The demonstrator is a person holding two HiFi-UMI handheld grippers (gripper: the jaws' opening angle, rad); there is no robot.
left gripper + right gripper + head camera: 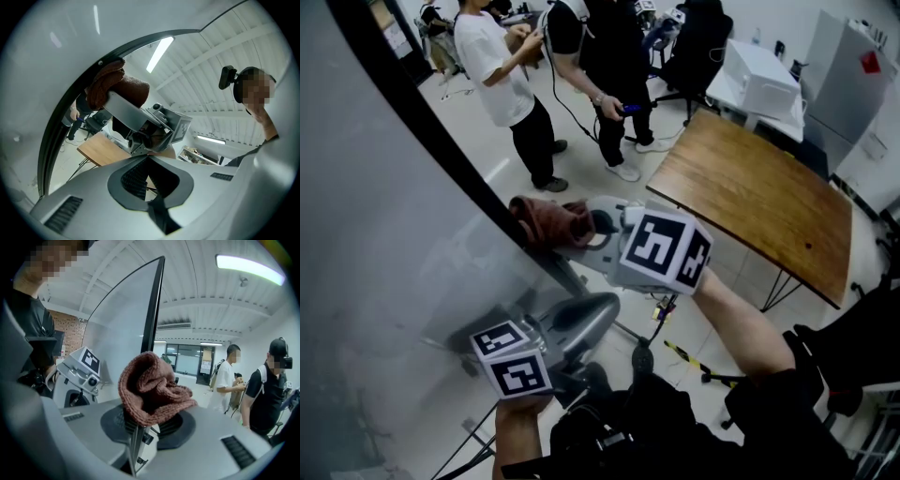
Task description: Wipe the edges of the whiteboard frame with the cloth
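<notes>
Right gripper has its jaws clamped on the brown cloth, which bunches up above the pads. The black frame runs straight down into the gap between those jaws, so the cloth sits folded over the frame's edge and touches it. From the head view, this grip sits partway along the frame, which crosses from far left toward the near middle, with the whiteboard filling the left side. Left gripper is nearer and lower, just beside the board's face. Its jaws stand a little apart with nothing between them. It points up at the right gripper and the cloth and is apart from both. A wooden table stands to the right, well apart from the board. Two people are farther off, one in a white shirt and one in black. They stand close together on the pale floor.
</notes>
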